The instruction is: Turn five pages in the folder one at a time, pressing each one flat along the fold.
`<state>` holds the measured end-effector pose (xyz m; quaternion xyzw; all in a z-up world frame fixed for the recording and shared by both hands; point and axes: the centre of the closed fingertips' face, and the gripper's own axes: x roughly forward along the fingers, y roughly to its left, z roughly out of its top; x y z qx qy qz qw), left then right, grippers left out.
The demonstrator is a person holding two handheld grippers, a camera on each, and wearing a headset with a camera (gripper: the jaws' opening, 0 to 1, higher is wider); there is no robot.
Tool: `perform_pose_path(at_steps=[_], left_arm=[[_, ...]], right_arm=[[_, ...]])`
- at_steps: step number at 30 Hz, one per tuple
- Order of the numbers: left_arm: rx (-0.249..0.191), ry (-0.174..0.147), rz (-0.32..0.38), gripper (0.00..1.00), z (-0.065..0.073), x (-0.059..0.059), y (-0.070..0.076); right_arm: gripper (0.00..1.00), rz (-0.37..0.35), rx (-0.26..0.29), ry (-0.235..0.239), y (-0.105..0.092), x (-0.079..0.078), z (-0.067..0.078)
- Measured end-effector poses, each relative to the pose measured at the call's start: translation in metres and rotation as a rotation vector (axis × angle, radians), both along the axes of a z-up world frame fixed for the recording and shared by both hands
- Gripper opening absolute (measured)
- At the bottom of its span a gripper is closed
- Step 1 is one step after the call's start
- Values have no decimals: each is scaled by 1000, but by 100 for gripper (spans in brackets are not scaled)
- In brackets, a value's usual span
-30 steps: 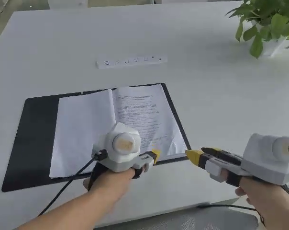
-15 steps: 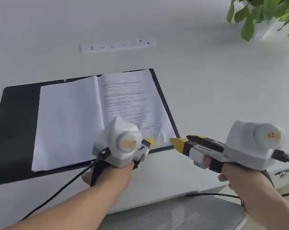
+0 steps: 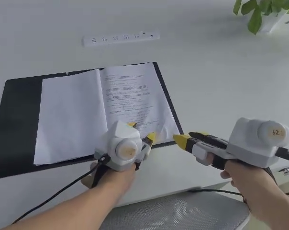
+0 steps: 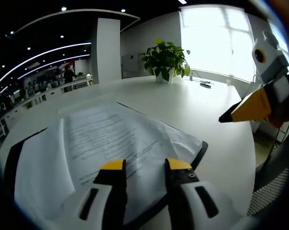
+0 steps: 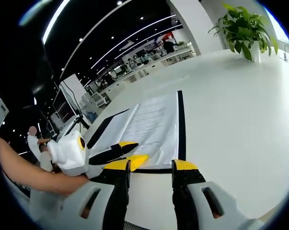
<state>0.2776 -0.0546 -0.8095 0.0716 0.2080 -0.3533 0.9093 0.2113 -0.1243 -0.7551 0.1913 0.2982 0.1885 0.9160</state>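
Observation:
The black folder (image 3: 15, 110) lies open on the white table, with a blank sheet on the left and a printed page (image 3: 130, 98) on the right. My left gripper (image 3: 141, 132) is open, its yellow tips just over the printed page's near edge (image 4: 111, 134), nothing between them. My right gripper (image 3: 187, 139) is open and hovers just off the folder's near right corner, pointing left toward it. In the right gripper view the open gripper (image 5: 151, 165) faces the printed page (image 5: 154, 124) and the left gripper (image 5: 72, 153). The right gripper (image 4: 259, 103) enters the left gripper view from the right.
A white power strip (image 3: 120, 37) lies beyond the folder. A potted plant (image 3: 259, 12) stands at the far right of the table. The table's near edge runs just below the grippers, with a grey chair seat (image 3: 183, 211) under it. A black cable trails from the left gripper.
The head camera has shifted. My left gripper has edged forward onto the printed page's near edge, both its tips now showing. The right gripper stays beside the folder's corner.

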Motion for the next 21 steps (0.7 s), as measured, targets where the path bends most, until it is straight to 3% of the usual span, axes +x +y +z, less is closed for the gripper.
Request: perform_pose_path(at_steps=[15,17,19,21], left_arm=[[65,-23,9,3,1,10,10],[47,-11,21,0,1,13,13],[-11,27,52,0,1,12,12],[-37,40,73,0,1,13,13]], right_arm=[[32,11,-2,8,0,2,-3],[32,15,3,8,1,3,-3],[32,20,-4,5,2,6,-3],[31,25,2,4,3,10,-3]])
